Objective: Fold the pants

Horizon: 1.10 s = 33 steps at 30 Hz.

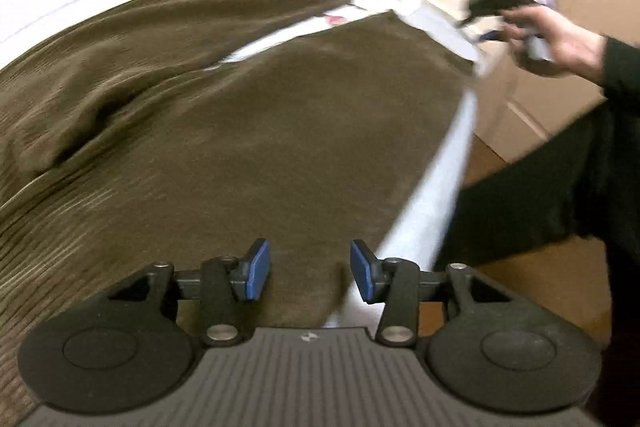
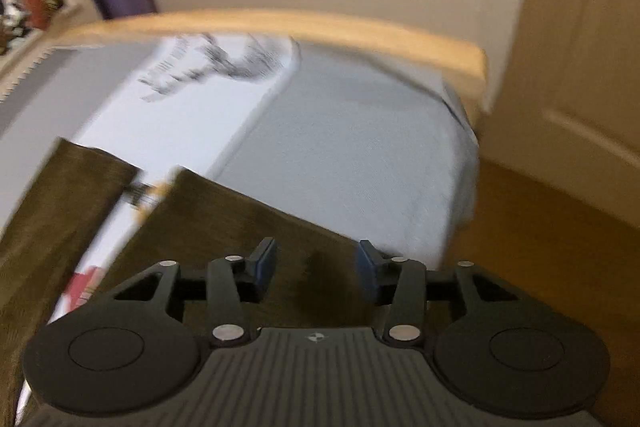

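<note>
Left tongs (image 1: 310, 269) hang spread and empty over the brown pants (image 1: 240, 131), spread flat on the bed (image 1: 432, 195), ready for folding. Right tongs (image 2: 316, 265), also spread, hover above a leg end, likely lining up a pinch.

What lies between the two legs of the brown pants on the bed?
A bare strip of the white bed cover shows between the legs of the brown pants, with a small red print; the left wrist view shows it best.
</note>
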Motion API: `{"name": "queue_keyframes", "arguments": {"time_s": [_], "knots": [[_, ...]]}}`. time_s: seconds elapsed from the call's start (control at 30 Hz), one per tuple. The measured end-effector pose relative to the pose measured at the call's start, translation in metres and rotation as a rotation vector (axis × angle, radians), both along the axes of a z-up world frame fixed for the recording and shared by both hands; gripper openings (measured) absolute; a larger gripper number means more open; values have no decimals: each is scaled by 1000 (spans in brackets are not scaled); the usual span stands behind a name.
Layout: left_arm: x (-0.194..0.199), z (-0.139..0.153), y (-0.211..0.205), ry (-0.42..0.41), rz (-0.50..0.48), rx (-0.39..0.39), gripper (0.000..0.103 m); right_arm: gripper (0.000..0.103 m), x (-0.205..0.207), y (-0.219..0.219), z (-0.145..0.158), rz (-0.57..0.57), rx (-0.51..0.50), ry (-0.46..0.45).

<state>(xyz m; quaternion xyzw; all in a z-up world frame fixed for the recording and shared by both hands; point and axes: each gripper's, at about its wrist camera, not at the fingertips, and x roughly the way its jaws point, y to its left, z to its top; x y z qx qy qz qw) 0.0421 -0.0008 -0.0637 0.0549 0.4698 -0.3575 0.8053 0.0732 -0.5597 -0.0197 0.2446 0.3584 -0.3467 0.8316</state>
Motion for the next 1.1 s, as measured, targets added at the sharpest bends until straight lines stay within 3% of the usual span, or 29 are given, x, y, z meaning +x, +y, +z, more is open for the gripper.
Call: {"name": "queue_keyframes", "arguments": {"time_s": [0.07,0.17,0.3,0.47,0.53,0.63,0.67,0.7,0.73,0.77,0.8,0.83,0.87,0.9,0.93,1.0,1.03,1.07,1.1], "knots": [[3,-24,5,69,38,139,39,46,2,13,15,10,-8,-60],[-6,-23,11,47,33,168,39,46,3,32,40,46,-4,-158],[-8,32,37,-45,111,114,39,47,-2,79,75,183,23,-315],[-2,108,107,-155,292,133,39,48,-20,164,103,431,58,-485],[-1,126,141,-186,350,155,39,51,-26,200,107,525,77,-504],[-3,129,194,-220,448,213,39,51,-33,246,114,656,125,-543],[-4,124,205,-243,477,275,40,51,-34,260,118,710,125,-552],[-5,110,214,-289,516,434,40,51,-35,270,121,754,123,-562],[-6,91,215,-354,531,668,39,51,-37,280,125,796,130,-579],[-7,65,210,-417,473,971,31,51,-39,288,131,830,147,-603],[-8,40,209,-478,357,1219,27,51,-39,293,137,857,165,-630],[-8,40,214,-505,363,1242,27,52,-41,296,143,874,174,-658],[-4,51,224,-489,437,1161,28,52,-43,298,148,884,171,-686],[0,67,236,-455,523,1022,31,54,-44,299,152,886,164,-704],[1,71,242,-463,550,1001,31,55,-42,299,155,883,155,-707],[-4,62,241,-549,500,1139,32,55,-39,299,157,865,158,-708],[-4,61,242,-549,490,1095,32,56,-38,301,157,855,166,-704],[-2,66,246,-499,514,953,39,57,-34,300,156,842,171,-694],[3,76,255,-389,557,711,56,57,-35,298,149,832,168,-685]]}}
